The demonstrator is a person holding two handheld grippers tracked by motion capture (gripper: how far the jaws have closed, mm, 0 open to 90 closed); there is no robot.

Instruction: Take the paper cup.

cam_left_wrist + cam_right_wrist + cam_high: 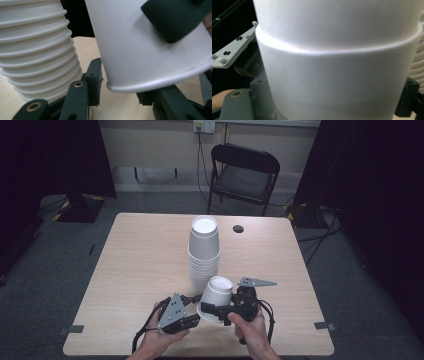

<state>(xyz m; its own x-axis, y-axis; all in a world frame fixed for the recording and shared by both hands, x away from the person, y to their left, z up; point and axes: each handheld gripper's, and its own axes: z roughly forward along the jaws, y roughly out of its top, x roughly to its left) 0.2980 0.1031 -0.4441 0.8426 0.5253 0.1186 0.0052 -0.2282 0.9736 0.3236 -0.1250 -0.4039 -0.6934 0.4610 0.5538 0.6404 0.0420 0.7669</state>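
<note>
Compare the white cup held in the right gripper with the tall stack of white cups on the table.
The held cup is gripped by the right gripper and tilted; the cup stack stands upright on the table, bottoms up. The held cup looks like one or two nested cups; the stack is many, its rims forming ridges. The held cup sits nearer the person, the stack behind it. Both are plain white, tapered and rimmed.

The high view looks forward and down over my table (150,270), the chair (243,174) far. My left gripper view sits low and very close, facing the cup (150,50) with the stack (35,50) to its left. My right gripper view presses nearer still against that cup (337,62).
</note>
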